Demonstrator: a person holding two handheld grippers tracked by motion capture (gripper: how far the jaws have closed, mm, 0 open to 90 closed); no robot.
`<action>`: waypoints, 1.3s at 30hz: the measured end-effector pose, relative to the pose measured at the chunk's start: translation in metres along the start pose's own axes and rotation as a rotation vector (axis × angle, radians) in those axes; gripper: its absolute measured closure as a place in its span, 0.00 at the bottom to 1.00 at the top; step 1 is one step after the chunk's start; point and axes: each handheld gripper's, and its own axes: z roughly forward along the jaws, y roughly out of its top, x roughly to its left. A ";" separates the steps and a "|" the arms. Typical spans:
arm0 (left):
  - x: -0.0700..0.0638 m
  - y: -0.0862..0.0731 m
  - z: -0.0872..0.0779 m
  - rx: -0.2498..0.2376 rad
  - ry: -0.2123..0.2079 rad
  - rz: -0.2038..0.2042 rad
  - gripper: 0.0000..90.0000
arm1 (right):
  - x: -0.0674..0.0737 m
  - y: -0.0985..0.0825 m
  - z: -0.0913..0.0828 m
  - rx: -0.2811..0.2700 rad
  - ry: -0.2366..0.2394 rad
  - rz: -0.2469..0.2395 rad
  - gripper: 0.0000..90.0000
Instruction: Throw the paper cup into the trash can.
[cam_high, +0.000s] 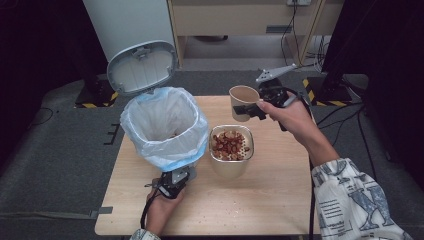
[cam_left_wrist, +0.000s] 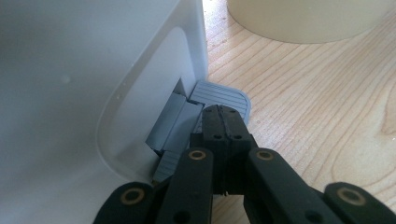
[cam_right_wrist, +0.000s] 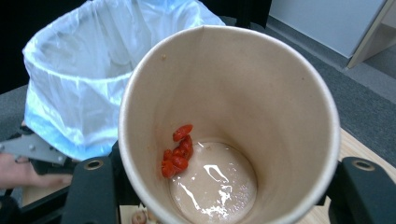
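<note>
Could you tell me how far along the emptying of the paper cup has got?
Done: the bin lid stands open, with the shut left gripper on the pedal. In hand: the right gripper holds the paper cup raised. Left: red bits and liquid remain inside it, not yet tipped into the bin bag.

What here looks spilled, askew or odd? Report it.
Little stands out. A few red berries cling to the inner wall of the cup above a wet residue at its bottom. Pale crumbs speckle the table near its front edge. The bin and the strainer stand upright.
</note>
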 end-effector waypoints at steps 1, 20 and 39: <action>0.000 0.000 0.000 0.001 0.000 0.001 0.99 | 0.002 0.003 0.002 0.001 0.000 -0.001 0.39; 0.000 0.000 0.000 0.001 0.002 0.005 0.99 | 0.029 0.054 0.044 -0.005 0.012 -0.001 0.39; 0.000 0.000 0.000 0.000 0.001 0.003 0.99 | 0.050 0.083 0.086 -0.034 0.026 0.003 0.38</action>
